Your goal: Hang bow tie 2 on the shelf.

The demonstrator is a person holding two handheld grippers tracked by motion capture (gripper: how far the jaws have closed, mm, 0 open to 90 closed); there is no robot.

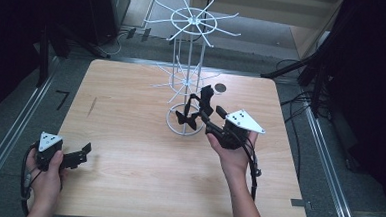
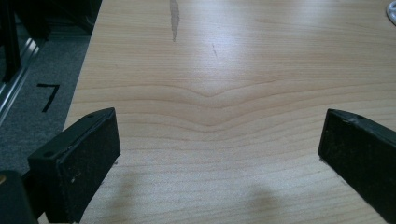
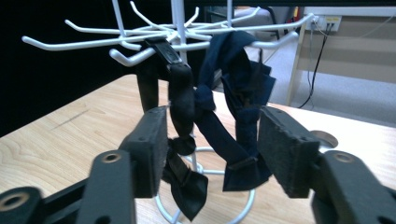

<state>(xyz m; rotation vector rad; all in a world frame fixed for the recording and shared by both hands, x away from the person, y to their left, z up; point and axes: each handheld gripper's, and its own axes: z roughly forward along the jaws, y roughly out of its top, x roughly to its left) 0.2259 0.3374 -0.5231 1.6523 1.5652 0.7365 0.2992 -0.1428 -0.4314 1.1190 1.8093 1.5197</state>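
Where the high view looks down on the tabletop (image 1: 129, 135), a white wire rack (image 1: 188, 73) with hooked arms stands toward the far edge, a little right of the middle, its ring base on the wood. Dark bow ties (image 1: 190, 116) hang from its lower arms. The right tongs (image 1: 205, 105), held in the right hand (image 1: 234, 150), reach up to those ties from the near right side. The left tongs (image 1: 83, 150) sit in the left hand (image 1: 45, 173) at the near left corner, low over the wood, well apart from the rack.

In the left gripper view the left tongs (image 2: 210, 154) are spread wide, with bare tabletop (image 2: 224, 70) between the jaws and nothing held.

In the right gripper view the right tongs (image 3: 210, 149) stand partly open around the hanging ties. A black bow tie (image 3: 182, 135) lies against the left jaw, and a navy bow tie (image 3: 238, 116) hangs just inside the right jaw. Whether the jaws actually press the cloth cannot be told. Both ties hang from the rack's white hooks (image 3: 140, 39).
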